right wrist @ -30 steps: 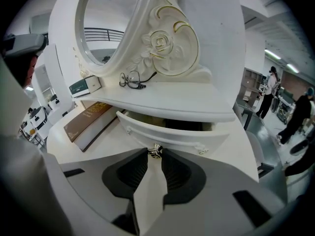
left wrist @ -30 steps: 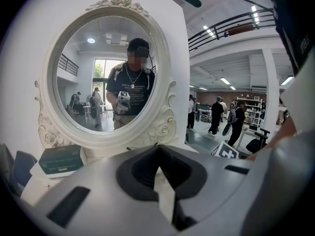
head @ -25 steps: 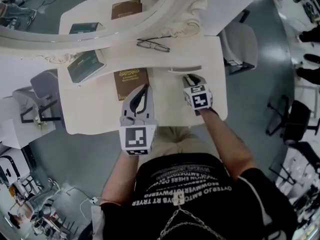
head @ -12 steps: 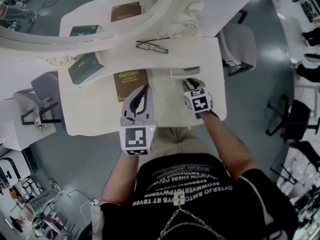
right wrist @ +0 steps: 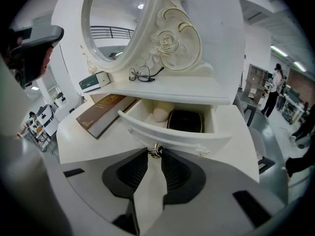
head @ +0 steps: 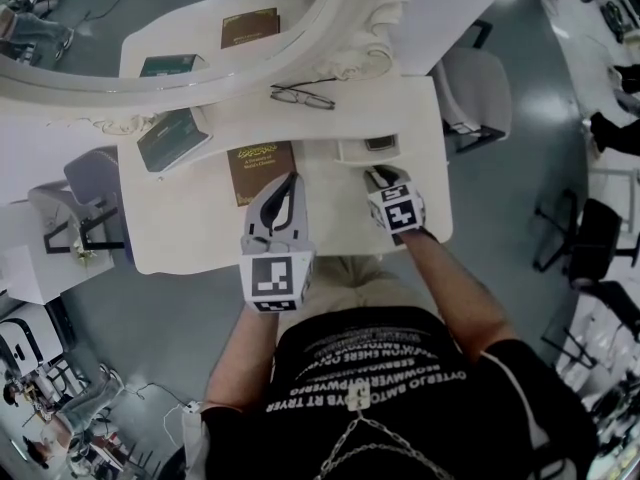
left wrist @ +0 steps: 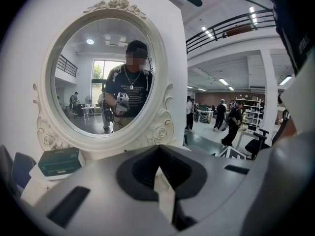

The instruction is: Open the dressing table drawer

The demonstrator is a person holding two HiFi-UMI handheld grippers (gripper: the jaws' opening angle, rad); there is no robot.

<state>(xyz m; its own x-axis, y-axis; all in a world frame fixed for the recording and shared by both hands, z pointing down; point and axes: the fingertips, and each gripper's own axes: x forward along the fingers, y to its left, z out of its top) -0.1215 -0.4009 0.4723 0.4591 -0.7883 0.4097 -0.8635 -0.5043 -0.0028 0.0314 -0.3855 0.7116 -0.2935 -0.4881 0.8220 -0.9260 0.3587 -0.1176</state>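
White painted wood makes up the dressing table, whose counter (head: 180, 228) fills the middle of the head view below an oval carved-frame mirror (head: 150, 8). The shallow white drawer (right wrist: 172, 134) sits under the small raised shelf toward the counter's right side. It is partly pulled out, and a dark rectangular box (right wrist: 185, 120) shows inside. Its long axis runs nine to three o'clock, so the pull should likely come straight back toward six.

The right gripper (head: 377, 174) is the nearer one, at six o'clock of the drawer front and tilted steeply down. Its fingers pinch the small metal knob (right wrist: 155, 151) at the centre of the front.

The left gripper (head: 290, 180) hovers at nine o'clock of the right one, over the edge of a brown hardback book (head: 255, 168). It points shallowly down toward the mirror, fingers pressed together on nothing.
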